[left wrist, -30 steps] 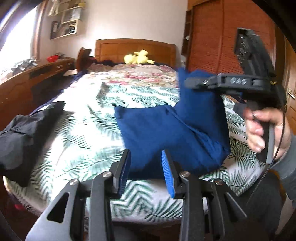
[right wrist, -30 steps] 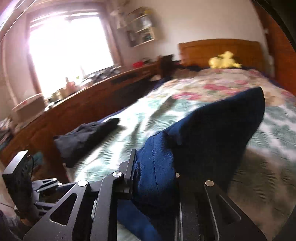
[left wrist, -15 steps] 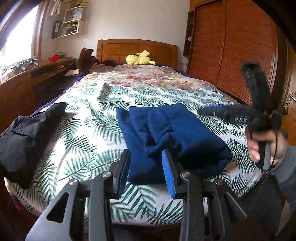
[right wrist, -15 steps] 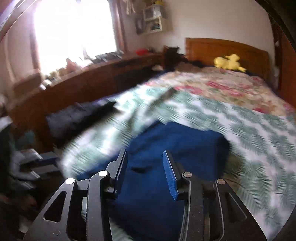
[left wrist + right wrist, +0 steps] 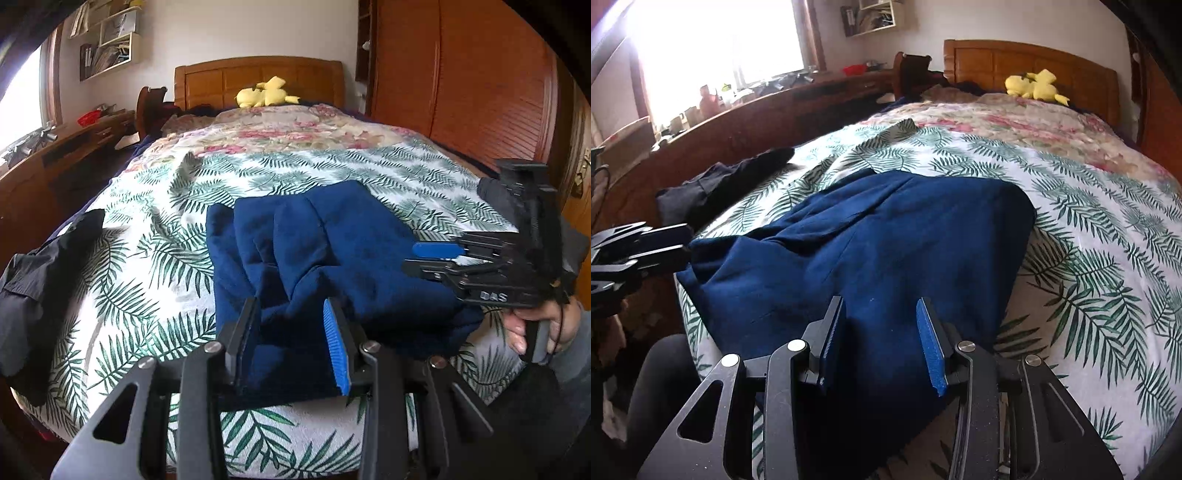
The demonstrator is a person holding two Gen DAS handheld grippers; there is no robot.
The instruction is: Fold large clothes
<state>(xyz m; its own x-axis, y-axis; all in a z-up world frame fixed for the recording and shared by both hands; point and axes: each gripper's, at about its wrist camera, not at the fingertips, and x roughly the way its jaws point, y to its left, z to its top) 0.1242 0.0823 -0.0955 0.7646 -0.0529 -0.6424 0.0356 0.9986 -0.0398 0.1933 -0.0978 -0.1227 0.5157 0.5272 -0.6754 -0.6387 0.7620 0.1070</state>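
- A dark blue garment (image 5: 332, 258) is seen lying on the near end of the bed (image 5: 295, 166), on the palm-leaf cover. It is bunched in soft folds, with one part laid over another.
- The left gripper (image 5: 291, 339) is held wide open just at the near edge of the blue cloth. Nothing is held in it.
- The right gripper (image 5: 882, 343) is also held wide open over the near edge of the cloth, and nothing is gripped by it either. It is also seen from the side in the left view, at the right side of the garment.
- The cloth looks thick, soft and floppy, so it is likely to sag and bend when lifted. It looks a bit heavy for cloth, but not slippery, and it cannot be broken.
- A good hold is judged to be at two corners or along one edge, with several layers pinched together.
- A black garment (image 5: 40, 280) is seen at the left side of the bed, well apart, and a yellow plush toy (image 5: 266, 94) by the headboard.
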